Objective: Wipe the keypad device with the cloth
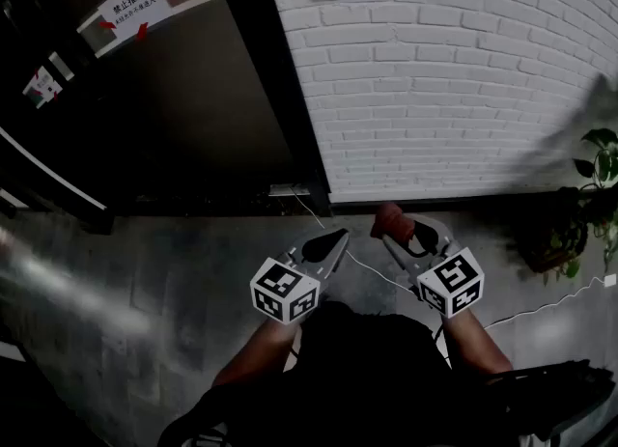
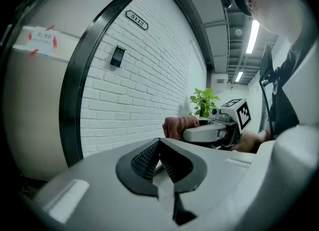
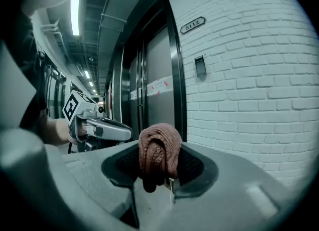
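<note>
Cloth [image 3: 159, 150] bunched, clamped in right hand-held gripper [image 3: 160, 167]

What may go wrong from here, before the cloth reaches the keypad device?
The cloth is only a bunched wad in the right tongs; pressed on the brick wall, it may slip out. The keypad device sits high, so bare tongs might knock it. The white cable on the floor could catch a foot.
</note>
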Motion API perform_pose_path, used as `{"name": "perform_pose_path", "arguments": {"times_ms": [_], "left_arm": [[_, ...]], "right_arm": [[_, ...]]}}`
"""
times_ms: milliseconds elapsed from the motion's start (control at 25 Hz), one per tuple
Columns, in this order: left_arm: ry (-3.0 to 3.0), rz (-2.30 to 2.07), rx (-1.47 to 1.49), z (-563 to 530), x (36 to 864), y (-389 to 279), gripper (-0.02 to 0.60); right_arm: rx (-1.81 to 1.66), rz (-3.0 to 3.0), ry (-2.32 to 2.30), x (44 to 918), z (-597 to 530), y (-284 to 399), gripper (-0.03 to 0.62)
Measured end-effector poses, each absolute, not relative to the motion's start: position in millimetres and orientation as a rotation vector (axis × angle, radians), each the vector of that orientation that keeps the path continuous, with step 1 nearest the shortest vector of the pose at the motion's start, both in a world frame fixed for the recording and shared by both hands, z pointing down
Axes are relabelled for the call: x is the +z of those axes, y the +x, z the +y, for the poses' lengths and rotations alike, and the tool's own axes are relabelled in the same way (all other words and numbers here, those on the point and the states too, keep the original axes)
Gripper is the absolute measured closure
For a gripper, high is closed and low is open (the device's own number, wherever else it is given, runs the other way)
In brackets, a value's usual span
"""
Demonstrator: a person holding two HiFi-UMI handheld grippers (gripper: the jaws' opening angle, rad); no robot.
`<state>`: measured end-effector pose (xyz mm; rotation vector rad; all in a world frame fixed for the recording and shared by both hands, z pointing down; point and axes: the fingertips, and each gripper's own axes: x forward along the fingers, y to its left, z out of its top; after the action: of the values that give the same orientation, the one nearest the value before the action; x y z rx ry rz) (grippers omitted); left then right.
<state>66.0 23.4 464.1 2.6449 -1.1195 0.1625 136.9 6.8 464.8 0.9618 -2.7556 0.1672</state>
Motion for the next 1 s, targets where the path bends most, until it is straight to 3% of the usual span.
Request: {"name": "perform_pose_path", "arguments": {"times_ms": [520,1000], "left_arm": [[2.626,-1.147,0.154,-4.8,460.8,42.9,0.565],[2.719,-1.038,0.145,-111.1,439.2,-12.1,0.565]], "right_arm": [[0.184,-2.738,0.964,467.7,-23.3,123.2,0.434],[0.158,-2.681,1.109,448.8,-117.6,71.8,0.434]]}}
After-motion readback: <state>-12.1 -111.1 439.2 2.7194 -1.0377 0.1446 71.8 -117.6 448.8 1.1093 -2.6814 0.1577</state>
